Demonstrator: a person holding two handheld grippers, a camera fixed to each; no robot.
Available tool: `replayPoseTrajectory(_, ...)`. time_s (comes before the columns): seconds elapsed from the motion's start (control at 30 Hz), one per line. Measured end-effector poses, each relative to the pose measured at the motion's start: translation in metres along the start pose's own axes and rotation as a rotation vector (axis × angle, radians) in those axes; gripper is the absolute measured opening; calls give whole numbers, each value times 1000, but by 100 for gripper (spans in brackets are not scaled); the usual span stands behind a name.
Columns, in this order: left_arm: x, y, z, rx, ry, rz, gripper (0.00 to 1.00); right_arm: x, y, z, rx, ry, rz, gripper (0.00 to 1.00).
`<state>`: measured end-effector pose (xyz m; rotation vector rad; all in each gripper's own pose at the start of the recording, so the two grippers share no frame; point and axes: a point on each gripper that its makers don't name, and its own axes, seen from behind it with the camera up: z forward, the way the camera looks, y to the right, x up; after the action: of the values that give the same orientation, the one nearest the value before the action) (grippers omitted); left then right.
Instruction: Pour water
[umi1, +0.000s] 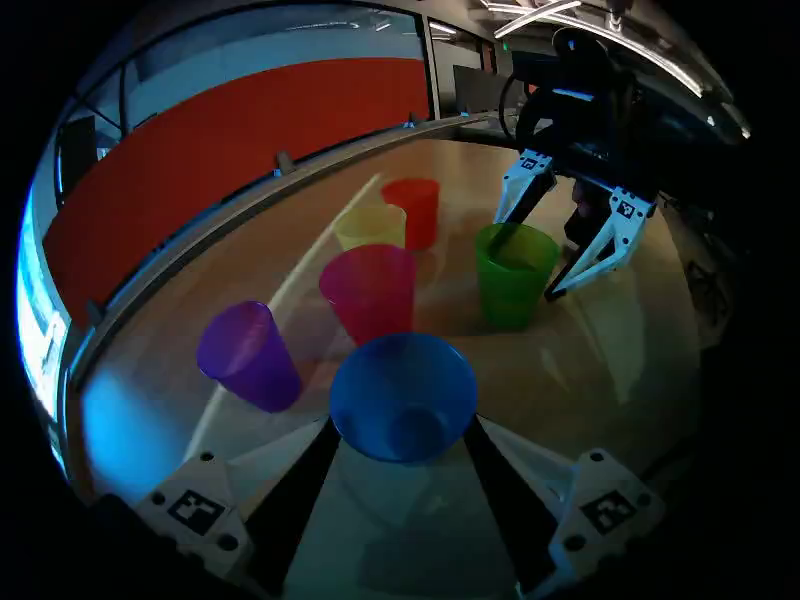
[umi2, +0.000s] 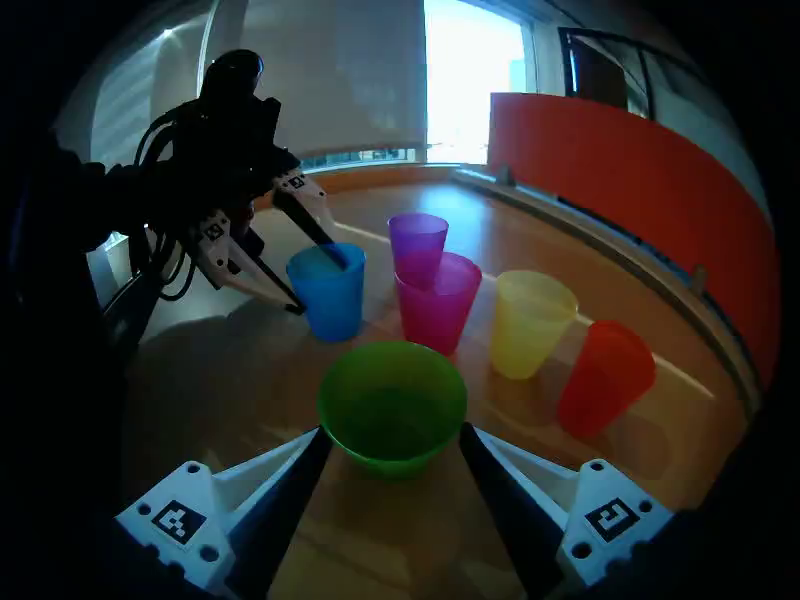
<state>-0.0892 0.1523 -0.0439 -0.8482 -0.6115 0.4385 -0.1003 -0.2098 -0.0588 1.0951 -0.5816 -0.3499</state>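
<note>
1. Six cups (umi1: 372, 285) close together on tabletop (umi1: 620, 380).
2. Left tongs (umi1: 402, 425) gripping blue cup (umi1: 403, 390), right tongs (umi2: 392, 430) gripping green cup (umi2: 392, 400), both cups down on tabletop.
3. Could spill from tipping too fast, or bump pink cup (umi2: 437, 300) close by blue.
4. Hard to tell if any water inside. Cannot see how hard squeezed.

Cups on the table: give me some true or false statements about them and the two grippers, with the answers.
1. The blue cup stands between the left gripper's fingers. True.
2. The green cup lies on its side. False: it stands upright between the right gripper's fingers.
3. The pink cup stands upright on the table. True.
4. The yellow cup is stacked inside the red cup. False: they stand separately, side by side.
</note>
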Motion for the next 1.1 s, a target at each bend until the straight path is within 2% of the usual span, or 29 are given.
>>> replayPoseTrajectory(0.57, -14, -1, -12, 24, -22, 5, 88, -11, 0, -17, -35, 2, 15, 99)
replayPoseTrajectory(1.1, -22, -2, -34, 74, -26, 4, 88, -24, 3, -49, -93, 2, 16, 99)
